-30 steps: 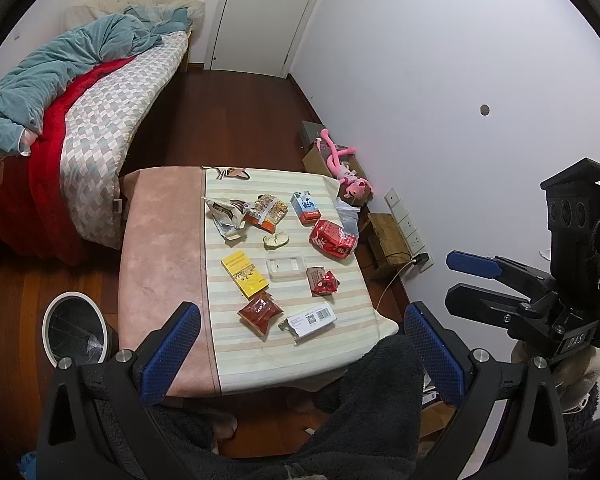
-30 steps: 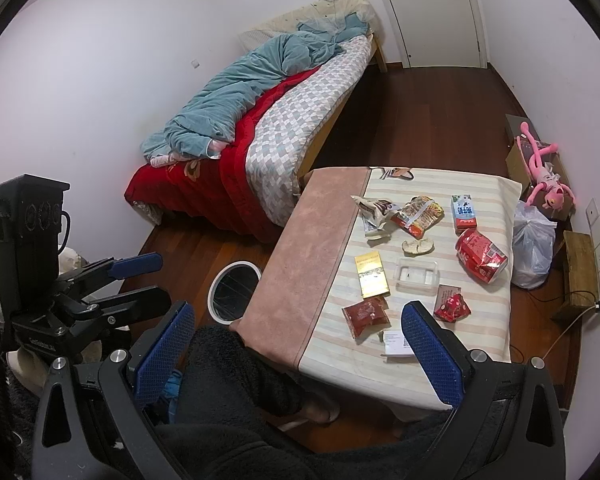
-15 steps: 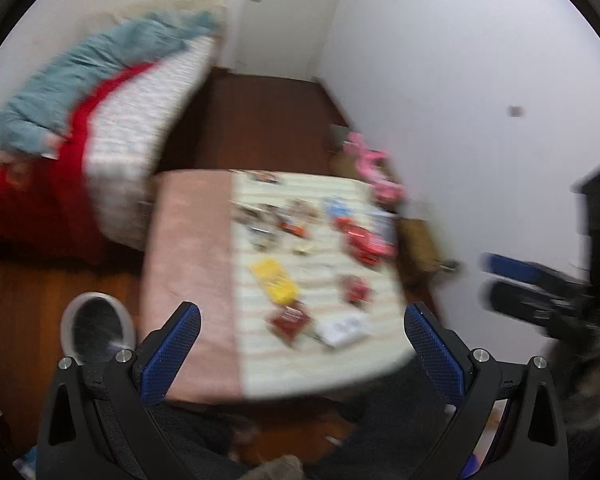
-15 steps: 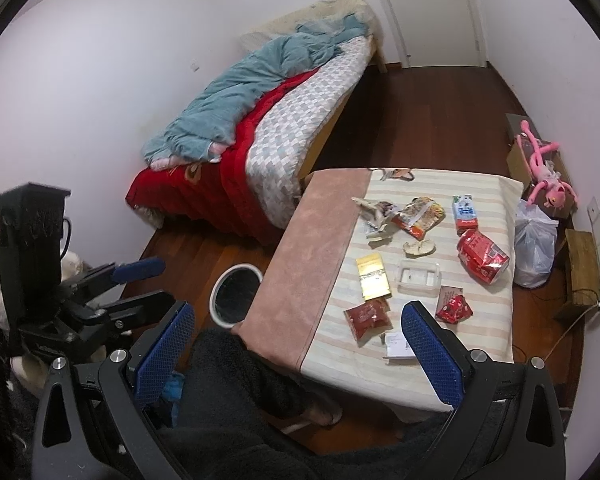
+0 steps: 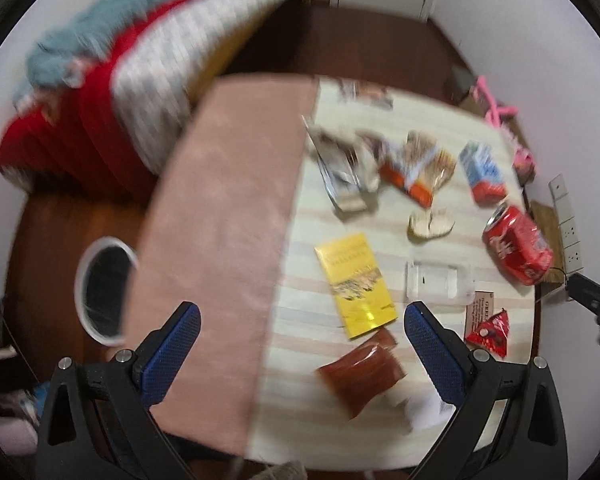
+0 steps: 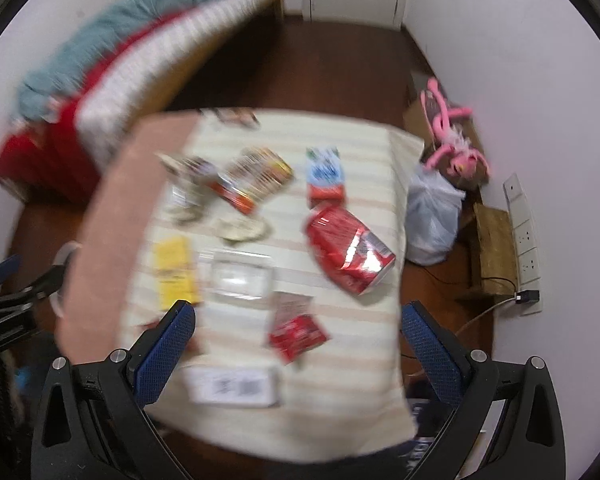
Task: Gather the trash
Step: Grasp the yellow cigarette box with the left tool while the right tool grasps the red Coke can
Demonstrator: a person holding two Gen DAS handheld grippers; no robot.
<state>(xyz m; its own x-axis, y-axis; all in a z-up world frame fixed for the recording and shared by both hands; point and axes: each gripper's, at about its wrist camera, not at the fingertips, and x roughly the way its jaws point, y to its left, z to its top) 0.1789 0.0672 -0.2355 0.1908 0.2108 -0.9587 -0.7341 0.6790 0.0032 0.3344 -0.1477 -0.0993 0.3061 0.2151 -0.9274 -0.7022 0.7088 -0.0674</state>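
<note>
Trash lies on a striped tablecloth [image 5: 312, 324]: a yellow box [image 5: 354, 282], a brown-red packet [image 5: 362, 372], a crushed red can [image 5: 518, 246], a clear plastic tray [image 5: 436, 282], a small red wrapper [image 5: 490, 330], a blue-red carton [image 5: 482, 174] and snack bags [image 5: 416, 168]. My left gripper [image 5: 300, 340] is open and empty above the table's near edge. My right gripper [image 6: 298, 338] is open and empty above the small red wrapper [image 6: 296, 332]; the can [image 6: 348, 242] lies ahead of it. Both views are blurred.
A white-rimmed bin [image 5: 104, 284] stands on the wooden floor left of the table. A bed [image 5: 148, 56] with red and teal bedding is behind it. A white plastic bag [image 6: 432, 216] and a pink toy [image 6: 452, 136] sit right of the table by the wall.
Both grippers have moved forward and down toward the table, so the trash looks much larger. Both stay open and empty.
</note>
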